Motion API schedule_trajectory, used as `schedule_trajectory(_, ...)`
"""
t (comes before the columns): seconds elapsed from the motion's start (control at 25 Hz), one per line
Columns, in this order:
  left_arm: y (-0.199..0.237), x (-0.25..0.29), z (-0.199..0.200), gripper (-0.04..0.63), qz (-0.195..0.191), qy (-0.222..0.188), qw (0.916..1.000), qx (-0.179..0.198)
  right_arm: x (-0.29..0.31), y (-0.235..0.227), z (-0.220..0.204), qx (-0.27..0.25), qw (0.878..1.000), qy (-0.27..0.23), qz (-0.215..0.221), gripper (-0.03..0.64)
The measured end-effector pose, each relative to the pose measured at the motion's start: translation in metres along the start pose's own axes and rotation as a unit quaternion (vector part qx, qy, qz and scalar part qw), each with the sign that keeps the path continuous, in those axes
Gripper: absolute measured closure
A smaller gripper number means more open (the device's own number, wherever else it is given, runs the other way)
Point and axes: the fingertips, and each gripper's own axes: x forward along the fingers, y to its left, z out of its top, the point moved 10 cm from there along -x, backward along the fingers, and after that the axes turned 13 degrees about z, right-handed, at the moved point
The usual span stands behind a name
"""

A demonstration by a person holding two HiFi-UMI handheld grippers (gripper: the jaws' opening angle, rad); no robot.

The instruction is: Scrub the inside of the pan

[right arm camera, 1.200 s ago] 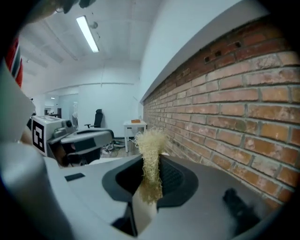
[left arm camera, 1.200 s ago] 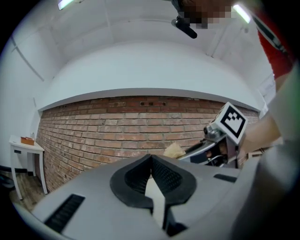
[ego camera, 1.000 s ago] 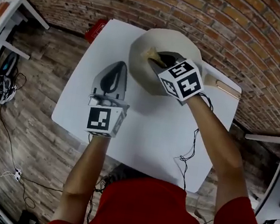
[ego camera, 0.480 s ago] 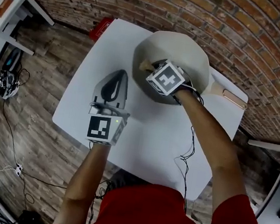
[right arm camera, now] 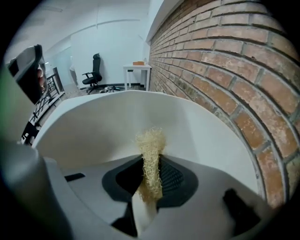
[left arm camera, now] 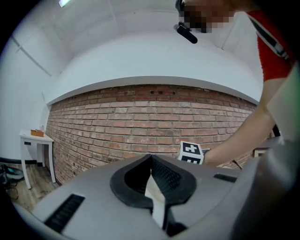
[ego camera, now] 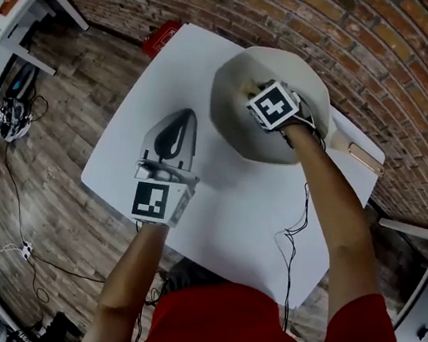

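Note:
A cream pan (ego camera: 241, 122) sits at the far side of the white table (ego camera: 225, 200), its handle (ego camera: 359, 158) pointing right. My right gripper (ego camera: 261, 94) is down inside the pan, under its marker cube. In the right gripper view its jaws are shut on a straw-coloured fibrous scrubber (right arm camera: 151, 159), whose tip is up against the pan's inner wall (right arm camera: 93, 126). My left gripper (ego camera: 184, 118) rests on the table left of the pan and does not touch it. In the left gripper view its pads (left arm camera: 164, 176) are shut with nothing between them.
A red object (ego camera: 164, 37) lies on the floor by the table's far-left corner. A brick wall runs close behind the pan. A black cable (ego camera: 293, 226) trails over the table's right side. A small white side table (ego camera: 23, 6) stands far left, with cables (ego camera: 10, 124) on the floor.
My right gripper has swept around inside the pan with the scrubber, from the near-left part toward the middle and far side. The left gripper has stayed put.

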Motion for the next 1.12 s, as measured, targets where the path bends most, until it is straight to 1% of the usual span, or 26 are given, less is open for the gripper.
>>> schedule_trajectory(0.16, 0.001, -0.001, 0.001, 0.581, 0.001, 0.0, 1.0, 0.001, -0.009, -0.025, -0.009, 0.021, 0.999, 0.005, -0.033, 0.529)
schedule_trajectory(0.28, -0.001, -0.002, 0.001, 0.581, -0.001, -0.012, 0.9999, -0.002, -0.021, -0.02, -0.012, 0.017, 0.999, 0.002, -0.03, 0.529)
schedule_trajectory(0.36, -0.003, -0.002, 0.002, 0.581, -0.003, -0.012, 0.9999, -0.001, -0.028, -0.003, -0.012, -0.007, 1.0, 0.001, -0.008, 0.529)
schedule_trajectory(0.48, -0.005, -0.003, 0.002, 0.581, -0.007, -0.01, 0.9999, 0.002, -0.031, 0.03, -0.015, -0.047, 0.998, 0.005, 0.041, 0.529)
schedule_trajectory(0.6, -0.008, -0.003, 0.002, 0.581, -0.01, -0.009, 0.9999, 0.003, -0.028, 0.057, -0.019, -0.066, 0.994, 0.017, 0.084, 0.529)
schedule_trajectory(0.68, -0.01, -0.003, 0.001, 0.581, -0.007, -0.005, 1.0, 0.001, -0.022, 0.068, -0.019, -0.079, 0.992, 0.024, 0.099, 0.529)
schedule_trajectory(0.76, -0.011, -0.004, 0.001, 0.581, -0.006, -0.005, 1.0, 0.001, -0.017, 0.071, -0.02, -0.093, 0.99, 0.039, 0.096, 0.529)
schedule_trajectory(0.84, -0.011, -0.006, 0.001, 0.581, -0.006, -0.005, 1.0, 0.003, -0.014, 0.068, -0.021, -0.095, 0.99, 0.052, 0.086, 0.529)
schedule_trajectory(0.96, -0.009, -0.009, 0.001, 0.581, -0.002, -0.004, 1.0, 0.004, -0.014, 0.054, -0.025, -0.081, 0.992, 0.065, 0.069, 0.529)
schedule_trajectory(1.12, -0.006, -0.009, 0.003, 0.581, -0.001, -0.011, 0.9999, 0.006, -0.017, 0.023, -0.031, -0.059, 0.994, 0.081, 0.035, 0.529)
